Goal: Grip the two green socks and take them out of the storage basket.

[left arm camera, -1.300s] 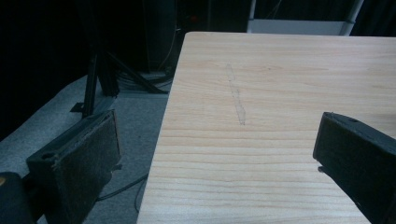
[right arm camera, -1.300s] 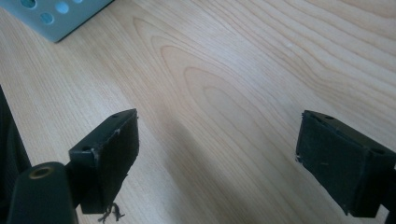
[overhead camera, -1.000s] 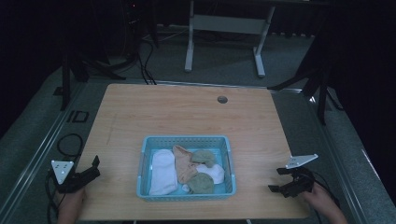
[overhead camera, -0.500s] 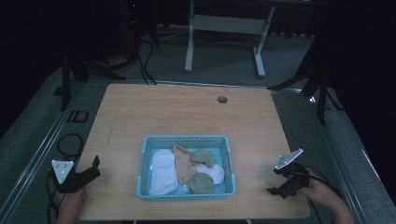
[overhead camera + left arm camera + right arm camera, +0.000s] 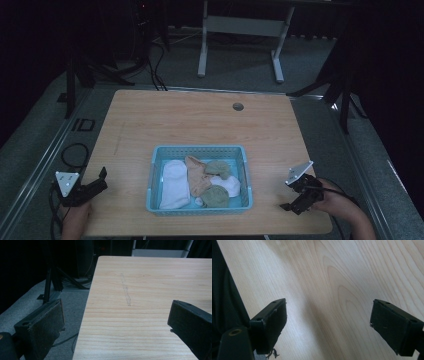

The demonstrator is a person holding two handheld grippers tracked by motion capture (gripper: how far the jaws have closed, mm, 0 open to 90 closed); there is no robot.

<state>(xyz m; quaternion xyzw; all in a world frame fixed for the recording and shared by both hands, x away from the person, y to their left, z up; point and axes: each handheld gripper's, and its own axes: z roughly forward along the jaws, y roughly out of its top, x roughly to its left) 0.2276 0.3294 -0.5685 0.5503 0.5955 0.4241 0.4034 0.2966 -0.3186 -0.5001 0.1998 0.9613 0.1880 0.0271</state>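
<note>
Right gripper view is looking down between the right claw's [image 5: 328, 322] jaws, which are standing wide apart and gripping nothing, with bare wood grain of the desk [image 5: 342, 277] beneath. In the high view this claw [image 5: 292, 200] is hovering near the front right corner, angled toward the blue basket [image 5: 156, 170], probably lining up for a reach into it. The left claw [image 5: 115, 322] is likewise gaping and empty over the desk's left edge, parked well apart from the basket. The socks [image 5: 200, 180], white, peach and olive, are lying jumbled inside the basket at the front middle.
</note>
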